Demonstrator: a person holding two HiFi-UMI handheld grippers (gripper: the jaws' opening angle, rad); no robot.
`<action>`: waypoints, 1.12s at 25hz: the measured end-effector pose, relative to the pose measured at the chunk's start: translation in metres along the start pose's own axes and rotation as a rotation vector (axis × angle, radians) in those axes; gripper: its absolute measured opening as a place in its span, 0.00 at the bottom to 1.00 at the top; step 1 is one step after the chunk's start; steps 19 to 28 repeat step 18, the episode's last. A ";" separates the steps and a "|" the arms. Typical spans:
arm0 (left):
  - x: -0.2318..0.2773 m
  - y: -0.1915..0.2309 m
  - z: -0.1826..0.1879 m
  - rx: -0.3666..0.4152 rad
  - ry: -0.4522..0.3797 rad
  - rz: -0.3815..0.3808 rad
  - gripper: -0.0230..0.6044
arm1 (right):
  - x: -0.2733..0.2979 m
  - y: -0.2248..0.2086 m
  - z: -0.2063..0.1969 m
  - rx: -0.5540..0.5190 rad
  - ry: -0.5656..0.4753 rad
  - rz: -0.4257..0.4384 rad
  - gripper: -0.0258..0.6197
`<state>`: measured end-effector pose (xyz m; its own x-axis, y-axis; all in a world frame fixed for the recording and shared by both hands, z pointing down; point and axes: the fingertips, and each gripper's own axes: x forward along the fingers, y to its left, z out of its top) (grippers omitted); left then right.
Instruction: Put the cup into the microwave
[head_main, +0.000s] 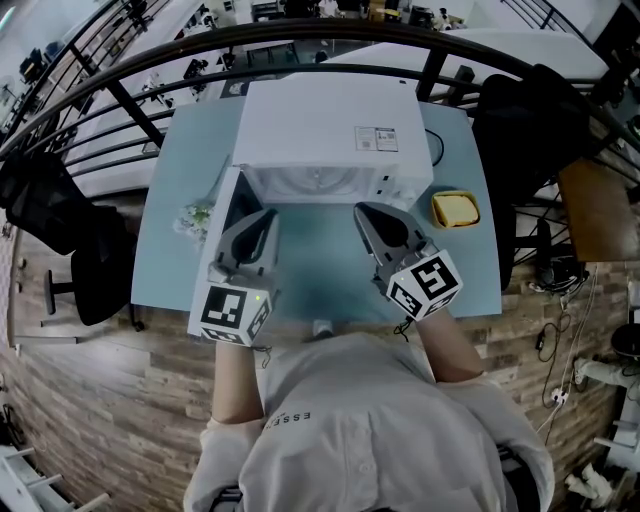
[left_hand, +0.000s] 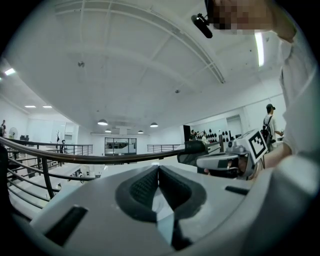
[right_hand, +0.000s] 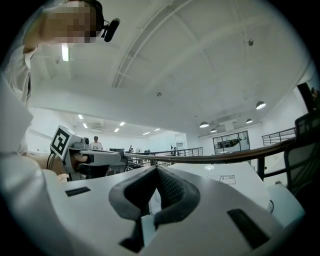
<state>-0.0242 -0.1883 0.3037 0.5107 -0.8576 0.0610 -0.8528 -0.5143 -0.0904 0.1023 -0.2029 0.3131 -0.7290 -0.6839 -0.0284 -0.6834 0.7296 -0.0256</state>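
A white microwave (head_main: 325, 130) stands at the back of the light blue table (head_main: 320, 275), its door (head_main: 226, 205) swung open to the left and its pale cavity (head_main: 315, 183) in sight. I cannot make out a cup in any view. My left gripper (head_main: 265, 216) hovers level over the table in front of the door, jaws shut with nothing between them (left_hand: 159, 169). My right gripper (head_main: 364, 210) hangs level before the microwave's right half, shut and empty too (right_hand: 157, 170). Each gripper view shows the other gripper beside it: the right gripper (left_hand: 225, 161), the left gripper (right_hand: 95, 159).
A yellow dish (head_main: 455, 208) sits right of the microwave. A crumpled pale bundle (head_main: 195, 215) lies left of the door. A small pale thing (head_main: 322, 327) rests at the table's front edge. A dark curved railing (head_main: 300, 35) runs behind the table, and black chairs (head_main: 60, 215) stand at both sides.
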 end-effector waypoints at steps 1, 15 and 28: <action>0.000 -0.001 0.000 0.000 0.001 -0.001 0.04 | 0.000 0.000 -0.001 0.003 0.000 -0.004 0.06; 0.000 0.001 -0.004 -0.001 0.018 0.000 0.04 | 0.002 -0.002 -0.005 -0.014 0.005 -0.015 0.06; 0.001 0.000 -0.005 0.002 0.027 -0.010 0.04 | 0.002 -0.003 -0.007 -0.017 0.008 -0.022 0.06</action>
